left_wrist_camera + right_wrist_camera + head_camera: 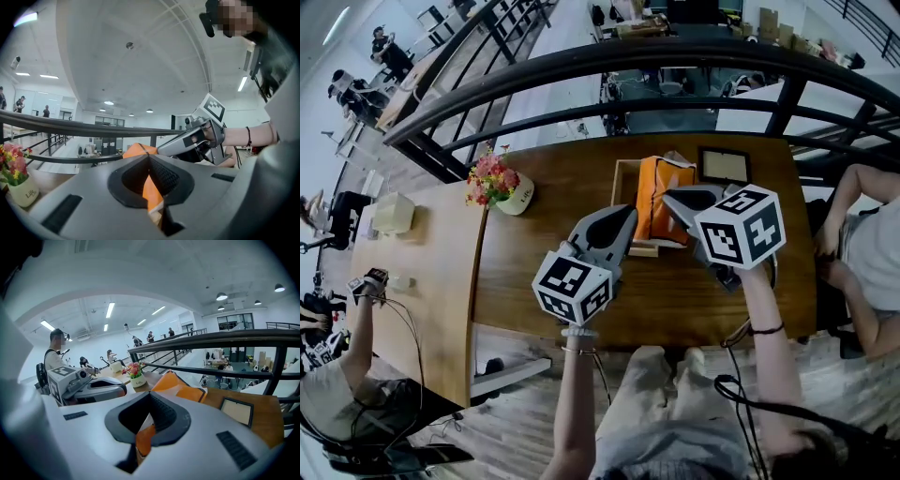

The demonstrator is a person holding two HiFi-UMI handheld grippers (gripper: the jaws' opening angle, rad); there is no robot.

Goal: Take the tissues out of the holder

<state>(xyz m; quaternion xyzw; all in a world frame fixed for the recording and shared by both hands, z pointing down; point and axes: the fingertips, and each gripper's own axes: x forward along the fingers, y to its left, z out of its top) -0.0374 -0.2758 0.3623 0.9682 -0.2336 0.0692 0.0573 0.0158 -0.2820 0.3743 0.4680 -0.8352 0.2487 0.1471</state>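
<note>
Tissue pack sits in its holder. Left hand-held gripper at its 8 o'clock, right hand-held gripper at 3, both closed and empty. Probably the approach step: next, open and pinch the pack.

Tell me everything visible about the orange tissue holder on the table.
The orange tissue holder looks like soft leather or fabric, folded to a ridge on top, with pale tissue poking out at its far end. It stands upright in a light wooden tray on the table. The left gripper and right gripper, fingers together, are at its two sides.
</note>
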